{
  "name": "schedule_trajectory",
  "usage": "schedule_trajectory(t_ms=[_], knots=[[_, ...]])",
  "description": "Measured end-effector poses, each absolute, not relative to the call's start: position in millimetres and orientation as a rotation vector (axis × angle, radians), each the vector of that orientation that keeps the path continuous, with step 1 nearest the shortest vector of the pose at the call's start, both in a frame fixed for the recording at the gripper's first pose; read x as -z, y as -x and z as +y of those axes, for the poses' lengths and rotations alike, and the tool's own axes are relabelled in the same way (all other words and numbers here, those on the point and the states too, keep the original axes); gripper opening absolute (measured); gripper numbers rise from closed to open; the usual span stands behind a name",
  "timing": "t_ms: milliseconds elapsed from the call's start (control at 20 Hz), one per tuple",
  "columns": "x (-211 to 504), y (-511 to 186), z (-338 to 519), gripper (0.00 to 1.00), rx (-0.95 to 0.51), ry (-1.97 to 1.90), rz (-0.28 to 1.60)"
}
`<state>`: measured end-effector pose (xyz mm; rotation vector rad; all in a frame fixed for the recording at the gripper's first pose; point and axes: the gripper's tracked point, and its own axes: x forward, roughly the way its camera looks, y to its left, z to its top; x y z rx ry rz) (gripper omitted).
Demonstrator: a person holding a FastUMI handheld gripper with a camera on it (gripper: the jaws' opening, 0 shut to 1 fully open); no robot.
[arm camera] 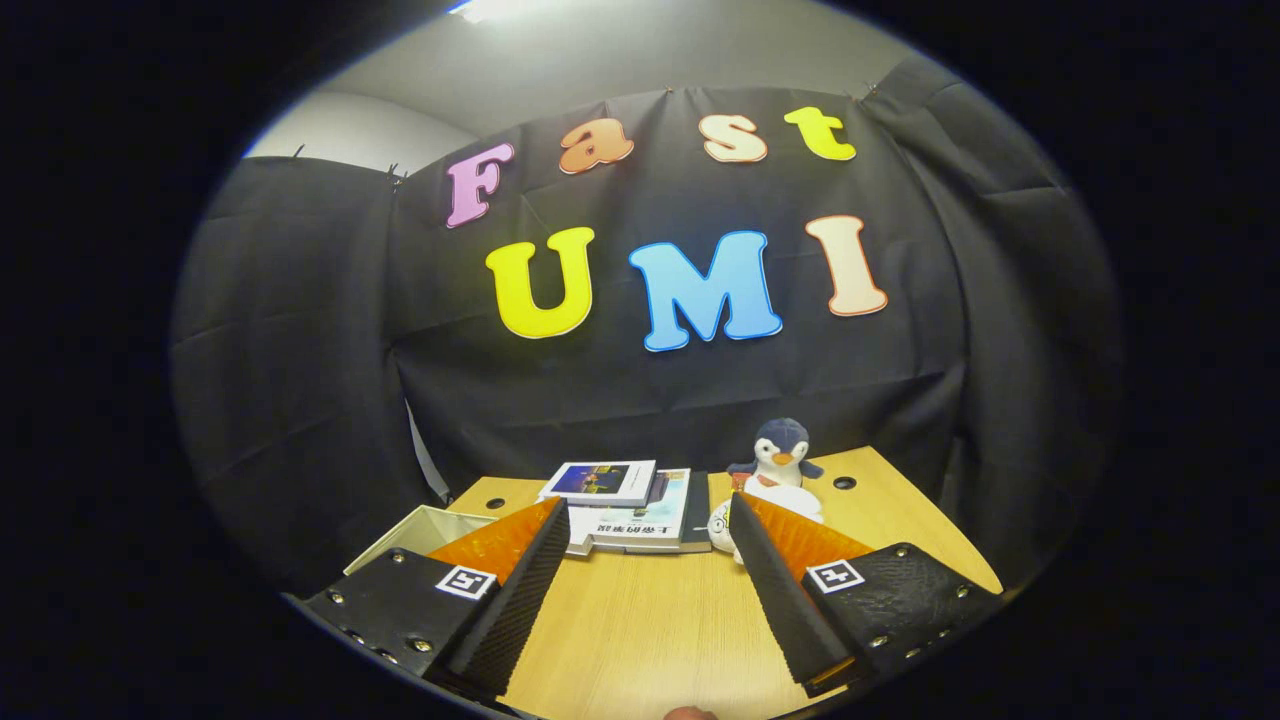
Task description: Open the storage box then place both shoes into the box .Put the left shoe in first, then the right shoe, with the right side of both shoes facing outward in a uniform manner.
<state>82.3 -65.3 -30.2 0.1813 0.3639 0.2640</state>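
Nearest the camera, the tool [650, 520] stands spread wide, holding nothing, over bare wooden surface [650, 630]. Beyond its fingers lie stacked books [630, 505]; left of the books sits an open-topped pale box [420, 535], right a plush penguin [780, 455]. Without shoes visible, progress cannot be judged.

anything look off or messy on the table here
Mostly tidy. The smaller book sits askew atop the larger books, beyond the open fingers, which hold nothing. A penguin plush stands upright by them. A pale box sits at the wooden table's edge. No spills or damage.
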Motion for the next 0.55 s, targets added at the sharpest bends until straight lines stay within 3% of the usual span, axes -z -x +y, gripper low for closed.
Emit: schedule_trajectory(t_ms=[550], knots=[[17, -86, -72, 0.97, -0.251, -0.182, 0.293]])
